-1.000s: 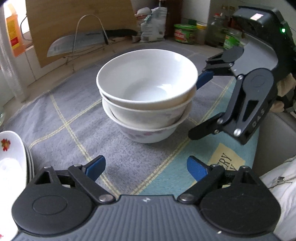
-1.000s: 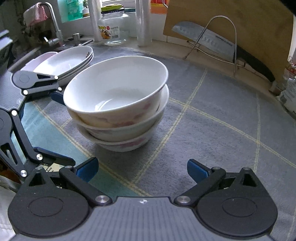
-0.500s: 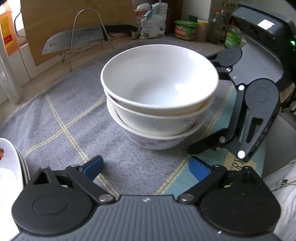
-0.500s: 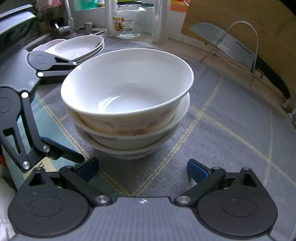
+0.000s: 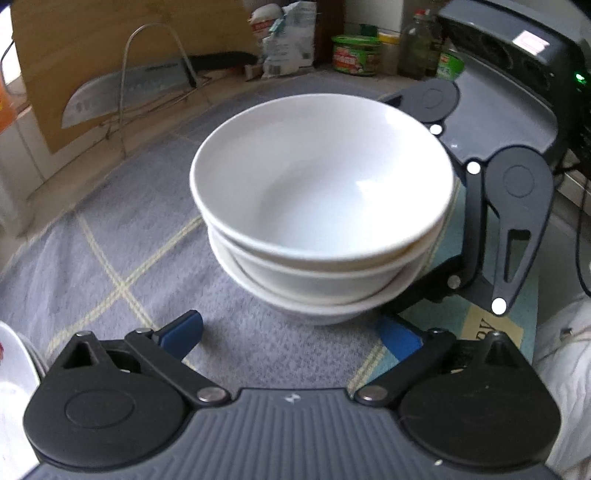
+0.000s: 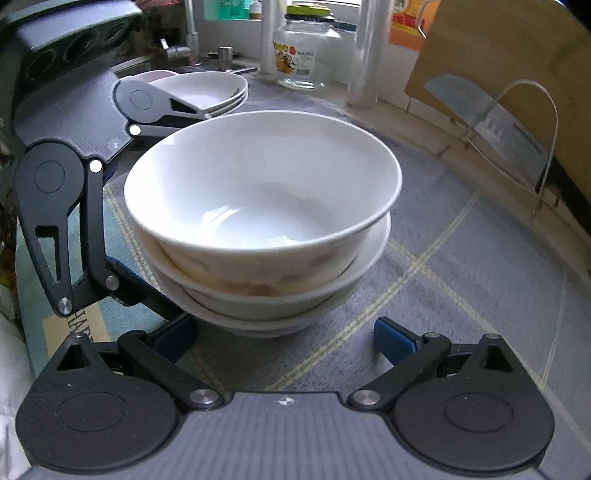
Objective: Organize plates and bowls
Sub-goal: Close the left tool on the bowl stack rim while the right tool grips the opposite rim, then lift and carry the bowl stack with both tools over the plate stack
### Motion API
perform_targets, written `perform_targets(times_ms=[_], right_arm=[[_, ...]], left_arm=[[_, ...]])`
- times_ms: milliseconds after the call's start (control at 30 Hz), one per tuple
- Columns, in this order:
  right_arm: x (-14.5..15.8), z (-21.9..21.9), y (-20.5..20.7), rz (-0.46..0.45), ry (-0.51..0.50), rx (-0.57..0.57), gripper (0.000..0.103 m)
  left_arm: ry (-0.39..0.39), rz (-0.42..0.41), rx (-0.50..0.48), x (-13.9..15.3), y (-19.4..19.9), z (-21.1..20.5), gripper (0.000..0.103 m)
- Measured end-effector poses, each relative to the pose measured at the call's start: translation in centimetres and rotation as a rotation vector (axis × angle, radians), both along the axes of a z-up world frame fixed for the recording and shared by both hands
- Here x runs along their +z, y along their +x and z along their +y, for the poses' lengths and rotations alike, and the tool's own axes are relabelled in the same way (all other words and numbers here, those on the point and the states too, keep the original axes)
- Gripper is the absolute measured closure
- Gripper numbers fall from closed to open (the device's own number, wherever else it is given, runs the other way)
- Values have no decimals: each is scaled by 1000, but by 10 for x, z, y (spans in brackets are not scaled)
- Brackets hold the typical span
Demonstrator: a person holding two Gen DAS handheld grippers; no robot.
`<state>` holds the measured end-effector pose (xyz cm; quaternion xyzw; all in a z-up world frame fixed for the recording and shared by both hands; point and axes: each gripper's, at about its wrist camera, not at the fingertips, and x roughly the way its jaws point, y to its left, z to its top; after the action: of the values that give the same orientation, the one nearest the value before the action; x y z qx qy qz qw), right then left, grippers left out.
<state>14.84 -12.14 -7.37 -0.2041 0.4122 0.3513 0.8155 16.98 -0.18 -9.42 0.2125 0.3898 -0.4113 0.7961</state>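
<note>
Nearest to me in the left wrist view, my left gripper point(image 5: 291, 332) has its blue-padded fingers point(image 5: 183, 328) spread wide with nothing pressed between them; its jaws have just been closing a little after opening. Just beyond them stands the stack of three white ceramic bowls point(image 5: 321, 195) on the grey woven mat with pale yellow grid lines point(image 5: 110, 236), the bowls nested and upright, the top one empty. From the right wrist view, my right gripper point(image 6: 284, 336) is likewise spread apart, its pads clear of the stack, which sits just ahead of them. Each gripper shows in the other's view, flanking the bowls on opposite sides. Farther to the left in the right wrist view, a pile of shallow white plates point(image 6: 214, 92) rests near the sink edge. At the far side, a broad steel cleaver point(image 5: 122, 92) leans in a wire rack point(image 5: 155, 74) against a wooden cutting board point(image 5: 110, 29).
</note>
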Motion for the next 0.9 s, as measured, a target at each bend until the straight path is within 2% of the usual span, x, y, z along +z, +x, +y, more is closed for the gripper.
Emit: perform_targets(times_ms=[100, 167, 233, 333, 600, 733, 900], right_arm=[[4, -3, 0, 1, 19, 40, 3], [8, -5, 0, 14, 34, 67, 11], [11, -5, -1, 26, 35, 95, 18], [14, -3, -4, 25, 29, 124, 24], [18, -4, -4, 30, 17, 141, 21], [24, -6, -3, 13, 17, 154, 14], [25, -4, -1, 12, 9, 184, 14]], left_arm=[[-12, 9, -35, 4, 3, 0, 7], [-30, 14, -71, 7, 4, 0, 15], [-42, 13, -108, 11, 5, 0, 17], [-62, 22, -145, 14, 8, -1, 17], [-55, 14, -188, 16, 11, -1, 18], [-54, 11, -205, 18, 10, 1, 18], [-45, -5, -222, 21, 10, 1, 18]])
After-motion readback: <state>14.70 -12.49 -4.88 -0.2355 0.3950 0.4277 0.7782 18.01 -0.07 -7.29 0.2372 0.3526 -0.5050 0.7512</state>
